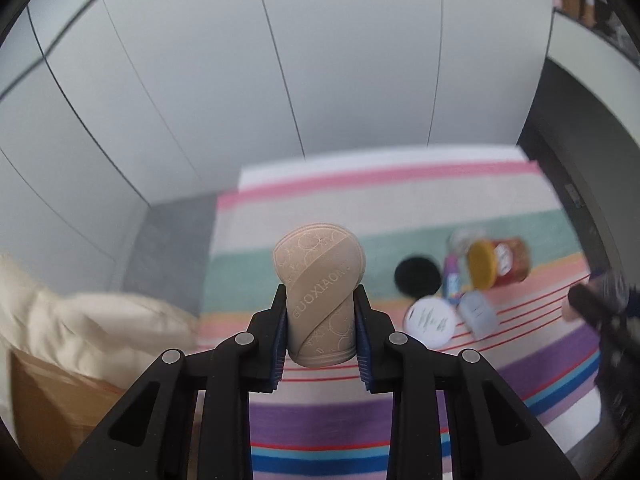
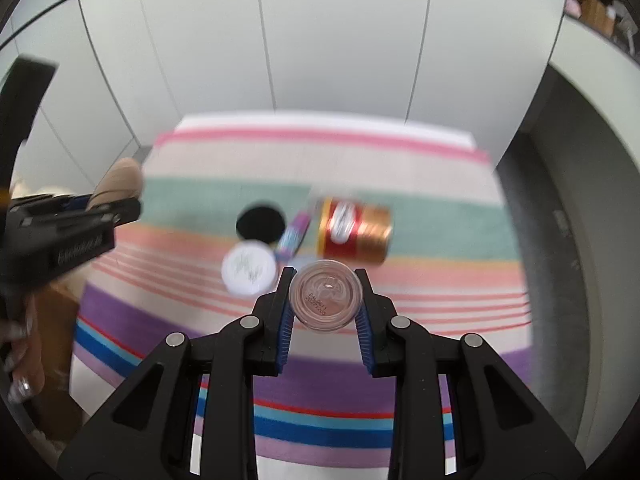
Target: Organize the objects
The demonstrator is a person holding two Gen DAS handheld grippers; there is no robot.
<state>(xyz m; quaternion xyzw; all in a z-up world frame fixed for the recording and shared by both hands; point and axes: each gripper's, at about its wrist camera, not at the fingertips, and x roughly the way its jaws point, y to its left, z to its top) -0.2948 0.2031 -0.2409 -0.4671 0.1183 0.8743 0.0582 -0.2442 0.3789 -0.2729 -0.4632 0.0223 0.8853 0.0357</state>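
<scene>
My left gripper [image 1: 320, 330] is shut on a tan embossed tube-shaped case [image 1: 319, 296], held above the striped cloth [image 1: 360, 204]. My right gripper [image 2: 326, 300] is shut on a small clear round jar [image 2: 326, 294], seen bottom-on, also lifted above the cloth. In the right wrist view the left gripper [image 2: 80, 216] shows at the left edge with the tan case [image 2: 118, 182] in it. On the cloth lie a black round lid [image 2: 261, 222], a white round jar [image 2: 249, 267], a purple tube [image 2: 294, 236] and a red and gold can [image 2: 354, 232] on its side.
A cardboard box [image 1: 52, 408] with cream cloth [image 1: 80, 328] over it stands at the left beside the table. Grey wall panels [image 1: 280, 60] rise behind the table. A pale blue small container [image 1: 478, 312] lies next to the white jar [image 1: 430, 320]. A hand [image 2: 20, 352] holds the left gripper.
</scene>
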